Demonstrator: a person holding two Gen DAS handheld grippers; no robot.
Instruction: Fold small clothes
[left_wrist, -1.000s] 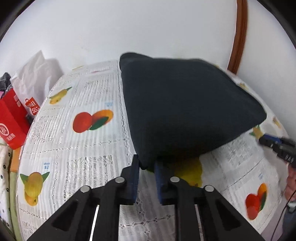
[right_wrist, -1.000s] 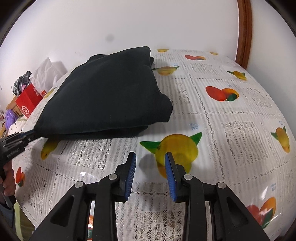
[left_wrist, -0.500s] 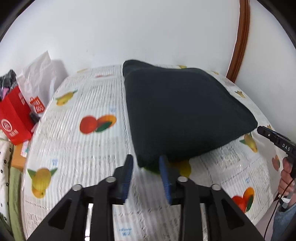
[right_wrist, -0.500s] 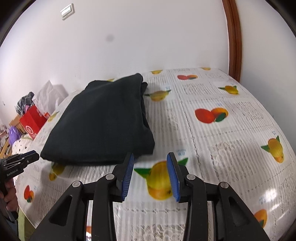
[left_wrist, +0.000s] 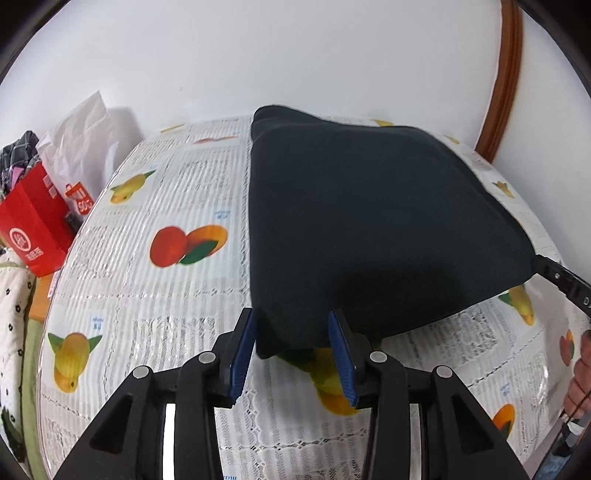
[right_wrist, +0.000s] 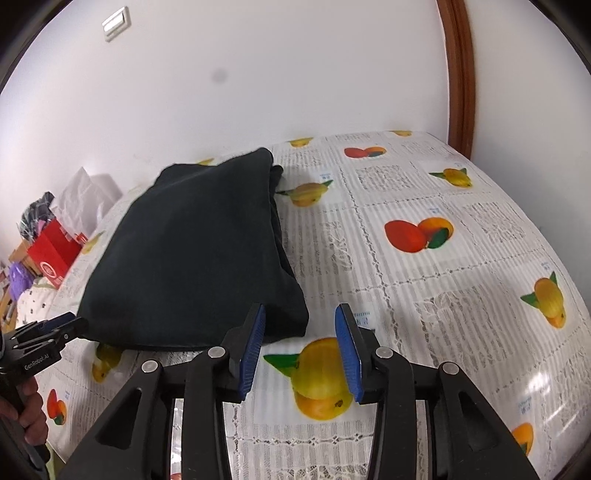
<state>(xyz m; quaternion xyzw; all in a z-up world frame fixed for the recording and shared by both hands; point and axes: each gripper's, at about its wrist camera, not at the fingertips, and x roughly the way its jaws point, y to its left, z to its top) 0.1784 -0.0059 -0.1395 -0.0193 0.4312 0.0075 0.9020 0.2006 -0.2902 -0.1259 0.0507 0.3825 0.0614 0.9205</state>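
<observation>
A folded dark garment (left_wrist: 369, 229) is seen lying flat on the desk (left_wrist: 155, 325), which is covered by a fruit-printed lace-pattern cloth (right_wrist: 424, 280). The left claw (left_wrist: 291, 350) is held spread wide, released, with the garment's near corner lying between its blue pads (left_wrist: 242, 354) but not pinched. The right claw (right_wrist: 299, 350) is likewise held open and nothing is gripped; it is poised just beside the garment's other near corner, over a printed yellow fruit (right_wrist: 317, 373). Each claw is caught at the edge of the other's view, close to the garment's outer corners. Beyond the desk, away from the garment, a red box (left_wrist: 33, 229) and a white plastic bag (left_wrist: 81, 147) are glimpsed against the white wall (right_wrist: 258, 74).
</observation>
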